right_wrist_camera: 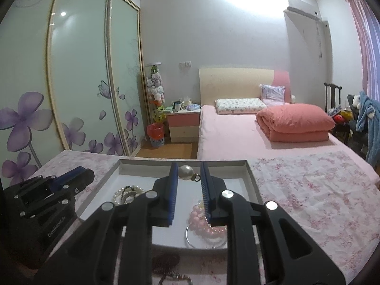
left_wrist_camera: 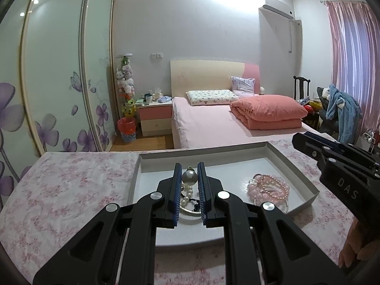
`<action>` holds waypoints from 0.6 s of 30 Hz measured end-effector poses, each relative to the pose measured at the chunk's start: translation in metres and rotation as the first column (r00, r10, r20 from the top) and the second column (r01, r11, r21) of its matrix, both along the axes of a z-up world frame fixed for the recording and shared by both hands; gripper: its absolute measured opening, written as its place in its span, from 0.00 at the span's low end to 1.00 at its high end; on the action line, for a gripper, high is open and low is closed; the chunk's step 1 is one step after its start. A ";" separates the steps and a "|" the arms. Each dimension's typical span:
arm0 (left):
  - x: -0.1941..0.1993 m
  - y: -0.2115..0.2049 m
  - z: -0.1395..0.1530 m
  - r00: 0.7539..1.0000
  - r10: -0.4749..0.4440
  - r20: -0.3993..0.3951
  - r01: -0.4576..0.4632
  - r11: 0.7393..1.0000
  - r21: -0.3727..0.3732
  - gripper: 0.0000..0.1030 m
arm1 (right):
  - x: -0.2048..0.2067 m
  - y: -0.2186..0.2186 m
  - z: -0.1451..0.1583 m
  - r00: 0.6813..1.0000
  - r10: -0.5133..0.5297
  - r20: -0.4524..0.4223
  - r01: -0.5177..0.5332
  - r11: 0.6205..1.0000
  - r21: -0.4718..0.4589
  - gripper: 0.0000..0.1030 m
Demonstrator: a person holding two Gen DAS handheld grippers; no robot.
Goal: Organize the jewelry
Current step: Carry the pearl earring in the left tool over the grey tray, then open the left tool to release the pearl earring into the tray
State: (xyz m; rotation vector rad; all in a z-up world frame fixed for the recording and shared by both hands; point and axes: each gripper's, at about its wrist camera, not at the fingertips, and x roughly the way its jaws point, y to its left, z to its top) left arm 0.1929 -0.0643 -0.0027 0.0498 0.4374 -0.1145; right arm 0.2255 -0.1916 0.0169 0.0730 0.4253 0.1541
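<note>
A white tray (left_wrist_camera: 296,166) lies on a flowered cloth. My left gripper (left_wrist_camera: 189,166) is over its near left part, shut on a large grey pearl (left_wrist_camera: 189,178) with a small gold loop on top. My right gripper (right_wrist_camera: 189,165) is shut on a second pearl (right_wrist_camera: 186,172), whose ring points to the right. In the tray lie a white pearl bracelet (left_wrist_camera: 187,193) (right_wrist_camera: 125,191) and pink bead bracelets (left_wrist_camera: 268,187) (right_wrist_camera: 201,216) on a silver bangle (right_wrist_camera: 206,239). Seen side-on, the right gripper (left_wrist_camera: 295,140) and the left gripper (right_wrist_camera: 85,172) hide their pearls.
Dark red beads (right_wrist_camera: 166,261) and a pale chain (right_wrist_camera: 177,277) lie on the cloth (left_wrist_camera: 71,190) in front of the tray. A hand (left_wrist_camera: 351,244) holds the right gripper. A pink bed (left_wrist_camera: 213,123) stands beyond, and a flowered wardrobe (left_wrist_camera: 59,83) on the left.
</note>
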 end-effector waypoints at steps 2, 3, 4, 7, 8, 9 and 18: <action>0.009 -0.002 -0.003 1.000 -0.006 -0.016 0.006 1.000 -0.004 0.14 | 0.011 0.001 -0.005 1.000 0.003 -0.026 -0.003 1.000 0.005 0.19; 0.011 -0.002 -0.005 1.000 -0.008 -0.023 0.008 1.000 -0.006 0.14 | 0.017 0.002 -0.008 0.999 0.006 -0.040 -0.006 1.000 0.005 0.19; 0.016 -0.004 -0.008 0.999 -0.012 -0.036 0.012 1.000 -0.008 0.14 | 0.022 0.002 -0.011 0.999 0.007 -0.052 -0.007 1.000 0.004 0.19; 0.027 -0.006 -0.014 0.998 -0.020 -0.068 0.019 1.000 -0.013 0.14 | 0.038 0.002 -0.021 0.994 0.017 -0.106 -0.015 1.000 0.020 0.19; 0.029 -0.005 -0.016 0.997 -0.021 -0.076 0.020 1.000 -0.014 0.14 | 0.045 0.002 -0.025 0.991 0.021 -0.130 -0.017 0.999 0.029 0.19; 0.033 -0.006 -0.019 0.996 -0.021 -0.090 0.019 1.000 -0.018 0.14 | 0.050 0.001 -0.029 0.988 0.023 -0.153 -0.017 0.999 0.040 0.19; 0.047 -0.006 -0.034 0.987 -0.031 -0.157 0.026 0.999 -0.032 0.14 | 0.073 -0.003 -0.055 0.955 0.059 -0.291 -0.023 0.992 0.125 0.20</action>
